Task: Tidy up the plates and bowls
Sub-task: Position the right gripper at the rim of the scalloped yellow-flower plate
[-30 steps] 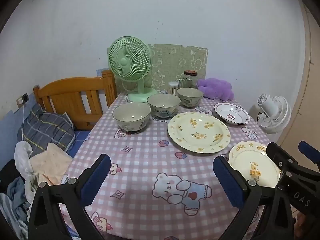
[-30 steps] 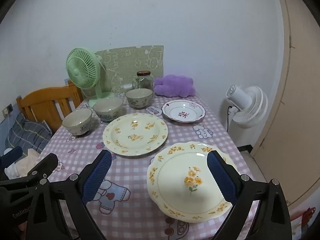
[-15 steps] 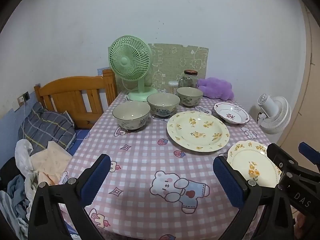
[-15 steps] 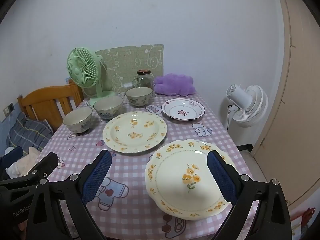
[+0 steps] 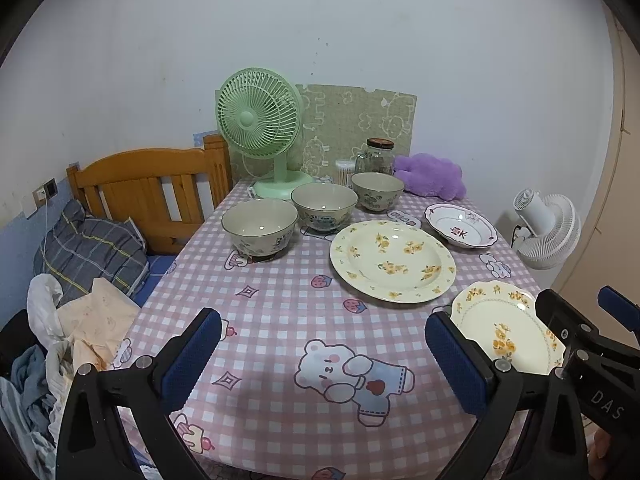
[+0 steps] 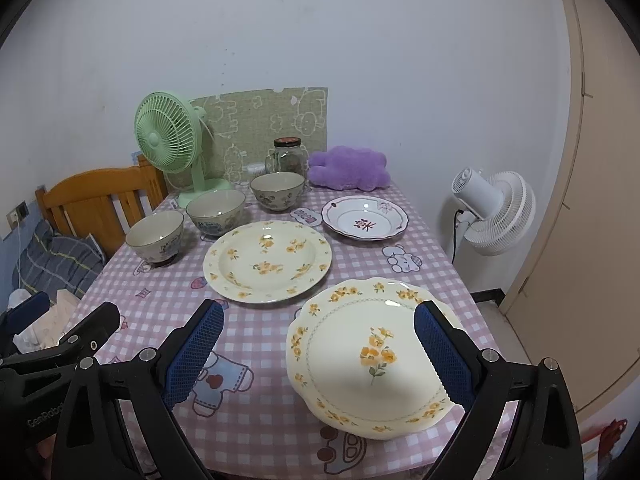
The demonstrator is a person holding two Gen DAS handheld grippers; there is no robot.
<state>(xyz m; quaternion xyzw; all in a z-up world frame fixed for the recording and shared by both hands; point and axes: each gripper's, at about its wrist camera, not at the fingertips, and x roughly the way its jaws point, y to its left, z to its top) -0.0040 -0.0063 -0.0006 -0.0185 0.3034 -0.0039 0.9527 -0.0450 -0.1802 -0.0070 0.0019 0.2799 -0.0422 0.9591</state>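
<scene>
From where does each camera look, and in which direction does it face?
Left wrist: on the left gripper, near the table's front left, facing the wall across the bowls; own open fingers and the right gripper show.
Right wrist: on the right gripper, front right, over the scalloped plate; own open fingers and the left gripper show.
Shared: the bowls, three plates, green fan, tablecloth.
</scene>
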